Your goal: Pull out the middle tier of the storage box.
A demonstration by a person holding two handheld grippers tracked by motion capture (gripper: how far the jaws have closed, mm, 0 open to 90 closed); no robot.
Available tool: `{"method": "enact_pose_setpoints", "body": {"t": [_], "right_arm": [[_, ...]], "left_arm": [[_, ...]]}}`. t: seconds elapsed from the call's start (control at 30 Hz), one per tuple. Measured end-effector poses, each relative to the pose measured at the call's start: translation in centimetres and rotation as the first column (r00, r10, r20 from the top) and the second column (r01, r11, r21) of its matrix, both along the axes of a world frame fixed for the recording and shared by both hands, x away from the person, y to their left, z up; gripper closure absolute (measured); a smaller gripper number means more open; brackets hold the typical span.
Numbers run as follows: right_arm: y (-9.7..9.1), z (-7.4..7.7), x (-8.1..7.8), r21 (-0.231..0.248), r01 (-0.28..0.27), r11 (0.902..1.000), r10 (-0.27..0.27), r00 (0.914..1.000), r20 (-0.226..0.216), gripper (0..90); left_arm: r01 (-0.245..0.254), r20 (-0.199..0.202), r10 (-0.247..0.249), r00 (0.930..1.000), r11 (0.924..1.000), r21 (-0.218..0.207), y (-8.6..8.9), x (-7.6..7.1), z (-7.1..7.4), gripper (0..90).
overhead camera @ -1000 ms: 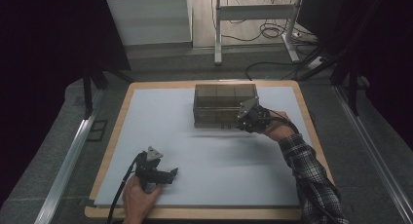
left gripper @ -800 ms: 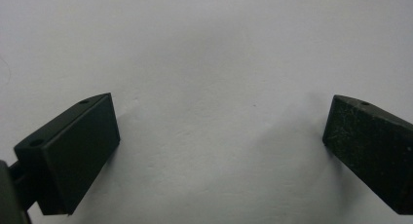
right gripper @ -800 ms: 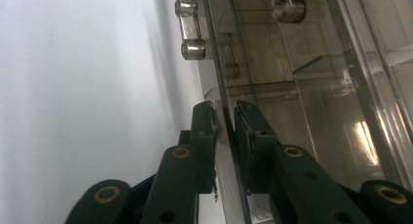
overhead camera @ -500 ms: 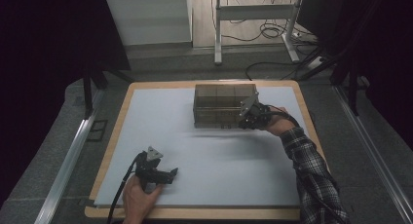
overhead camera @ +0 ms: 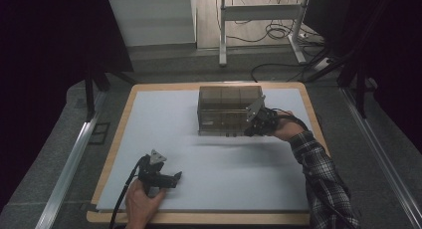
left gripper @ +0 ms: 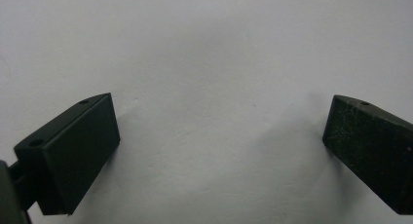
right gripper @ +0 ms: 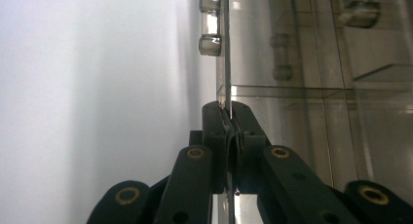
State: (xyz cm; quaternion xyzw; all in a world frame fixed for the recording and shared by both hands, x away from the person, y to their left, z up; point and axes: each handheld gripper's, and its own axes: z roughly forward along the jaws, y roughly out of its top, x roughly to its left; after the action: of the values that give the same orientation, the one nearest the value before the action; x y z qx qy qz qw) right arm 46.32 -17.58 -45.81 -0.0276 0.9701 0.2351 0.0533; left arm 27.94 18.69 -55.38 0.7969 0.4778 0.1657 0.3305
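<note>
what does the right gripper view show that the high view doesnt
Right gripper view alone: the right tongs pinch a thin clear panel edge, with two small round clear knobs farther along it.

High view alone: the left tongs resting open on the white mat, the wooden table rim, and the person's checked sleeve.

Both: the clear plastic box and the right tongs at its side.

The right gripper [overhead camera: 249,128] has just closed its jaws tight, arm stretched forward. The left gripper [overhead camera: 175,178] rests low near the person, jaws wide apart.
</note>
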Motion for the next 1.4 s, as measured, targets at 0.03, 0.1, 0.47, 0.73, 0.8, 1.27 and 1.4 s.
{"method": "enact_pose_setpoints", "body": {"t": [0.03,0.1,0.47,0.73,0.8,1.27,1.4], "right_arm": [[0.0,0.0,-0.2,0.001,-0.004,1.0,0.004,1.0,-0.005,86.2],[-0.1,0.0,-0.3,0.002,-0.005,1.0,0.005,1.0,-0.008,86.1],[-0.3,-0.4,-1.9,-0.001,-0.022,0.9998,0.022,0.9997,-0.007,86.5],[-0.4,-0.7,-2.1,0.005,-0.012,0.9999,0.012,0.9999,-0.003,80.4],[-0.4,-0.8,-2.1,0.009,-0.012,0.9999,0.012,0.9999,-0.003,77.2],[-0.3,0.5,-3.3,0.086,0.076,0.9934,-0.079,0.9965,0.029,62.3],[-0.4,0.6,-3.6,0.088,0.093,0.9918,-0.096,0.9947,0.036,59.8]], "left_arm": [[0.0,0.0,0.0,1.0,1.0,0.0,0.0,0.0,0.0,0.0],[0.0,0.0,0.0,1.0,1.0,0.0,0.0,0.0,0.0,0.0],[0.0,0.001,0.0,1.0,1.0,-0.001,0.0,0.0,0.0,0.0],[0.0,0.002,0.0,1.0,1.0,-0.001,0.0,0.0,0.0,0.0],[0.0,0.0,0.0,1.0,1.0,0.001,0.0,0.0,0.0,0.0],[0.001,0.0,-0.001,1.0,1.0,0.001,0.0,0.0,0.0,0.0],[0.0,0.002,0.0,1.0,1.0,-0.001,0.0,0.0,0.0,0.0]]}}
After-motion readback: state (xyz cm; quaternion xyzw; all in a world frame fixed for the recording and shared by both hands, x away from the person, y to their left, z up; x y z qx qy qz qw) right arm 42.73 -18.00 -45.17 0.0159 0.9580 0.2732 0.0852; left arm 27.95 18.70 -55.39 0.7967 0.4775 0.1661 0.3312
